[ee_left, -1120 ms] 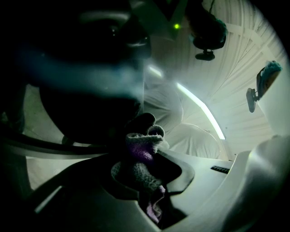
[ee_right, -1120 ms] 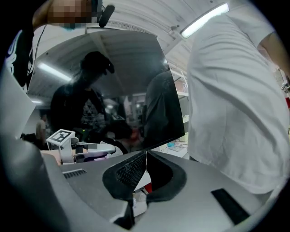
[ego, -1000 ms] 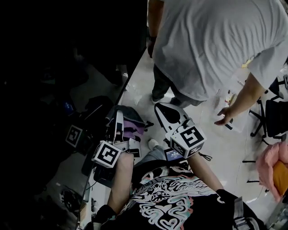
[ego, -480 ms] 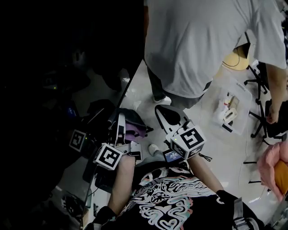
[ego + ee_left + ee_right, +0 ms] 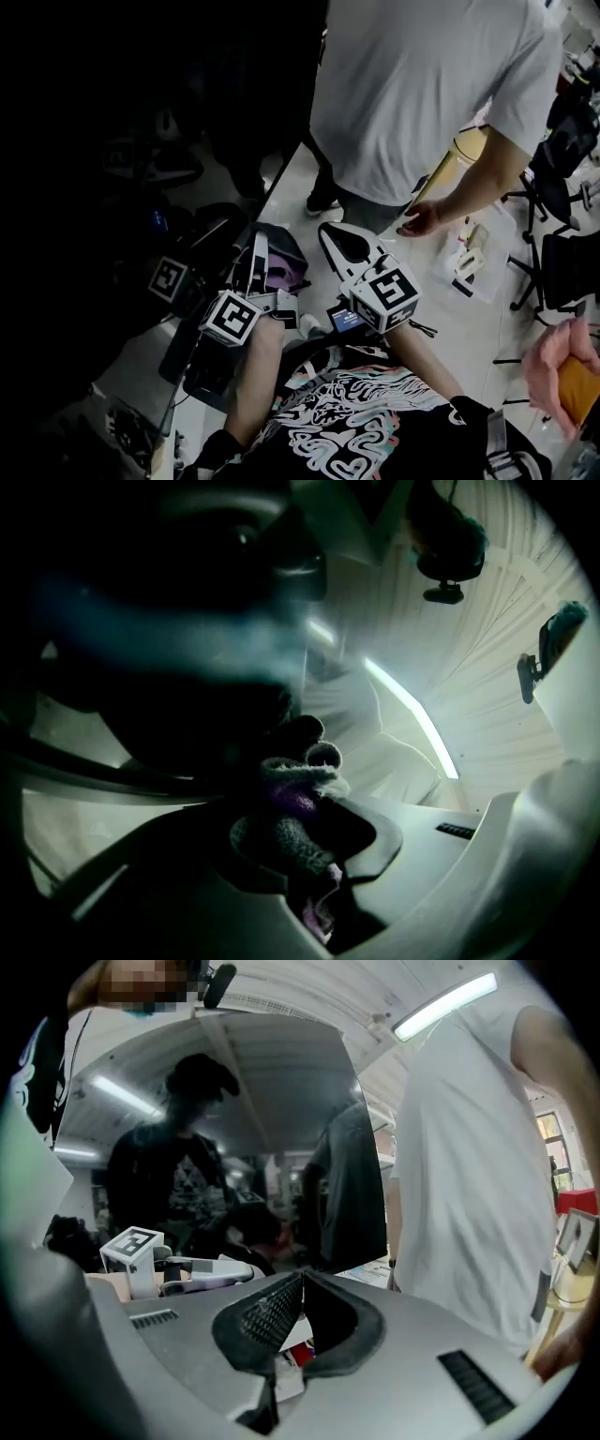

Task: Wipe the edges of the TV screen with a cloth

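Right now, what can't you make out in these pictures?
Whether the cloth touches the TV screen: left gripper view, dark and blurred there.
The screen's top and left edges: head view, lost in darkness or cut off by the frame.
The bystander: head cut off by the head view's top edge.

A bunched grey-and-purple cloth (image 5: 291,794) is clamped in the left gripper's (image 5: 314,832) jaws, beside the dark TV screen (image 5: 112,112).
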Motion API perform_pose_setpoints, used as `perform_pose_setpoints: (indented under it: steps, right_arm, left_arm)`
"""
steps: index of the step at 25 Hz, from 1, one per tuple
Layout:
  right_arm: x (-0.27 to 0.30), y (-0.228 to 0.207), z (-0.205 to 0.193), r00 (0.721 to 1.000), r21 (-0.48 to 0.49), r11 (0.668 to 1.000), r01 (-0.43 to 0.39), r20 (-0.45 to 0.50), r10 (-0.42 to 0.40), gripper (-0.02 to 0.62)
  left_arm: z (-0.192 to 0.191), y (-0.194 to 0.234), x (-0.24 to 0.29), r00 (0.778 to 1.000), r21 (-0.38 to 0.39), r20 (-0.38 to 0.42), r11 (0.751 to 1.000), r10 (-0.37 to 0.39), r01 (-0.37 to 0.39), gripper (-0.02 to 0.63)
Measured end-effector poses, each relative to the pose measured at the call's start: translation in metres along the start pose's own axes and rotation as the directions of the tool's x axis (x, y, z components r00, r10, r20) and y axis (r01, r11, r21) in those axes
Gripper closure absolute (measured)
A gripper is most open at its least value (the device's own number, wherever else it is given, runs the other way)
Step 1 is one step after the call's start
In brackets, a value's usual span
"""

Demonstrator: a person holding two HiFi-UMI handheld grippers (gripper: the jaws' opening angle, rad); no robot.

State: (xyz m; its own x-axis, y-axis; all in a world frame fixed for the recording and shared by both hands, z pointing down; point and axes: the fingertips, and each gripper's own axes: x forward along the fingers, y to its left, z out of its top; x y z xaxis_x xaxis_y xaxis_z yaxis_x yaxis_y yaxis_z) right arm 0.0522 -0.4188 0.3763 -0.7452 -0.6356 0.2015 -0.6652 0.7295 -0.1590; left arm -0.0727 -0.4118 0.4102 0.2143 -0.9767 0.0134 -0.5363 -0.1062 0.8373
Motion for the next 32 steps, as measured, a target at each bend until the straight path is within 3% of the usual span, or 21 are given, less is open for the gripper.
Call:
perform_pose_setpoints:
  steps: [17,32]
  right_arm:
    - [0.005,-0.020,0.026,0.998,0.004,0.998,-0.061,0.022,0.061,0.565]
    - [0.023,-0.084,0.050,0.995,0.004,0.995,-0.099,0.022,0.099,0.565]
  left_arm:
    - [0.001,-0.017,0.031,1.000,0.000,0.022,1.000,0.017,-0.017,0.505]
    - [-0.011,-0.030,0.105,0.999,-0.015,0.026,0.999,0.038,-0.038,0.505]
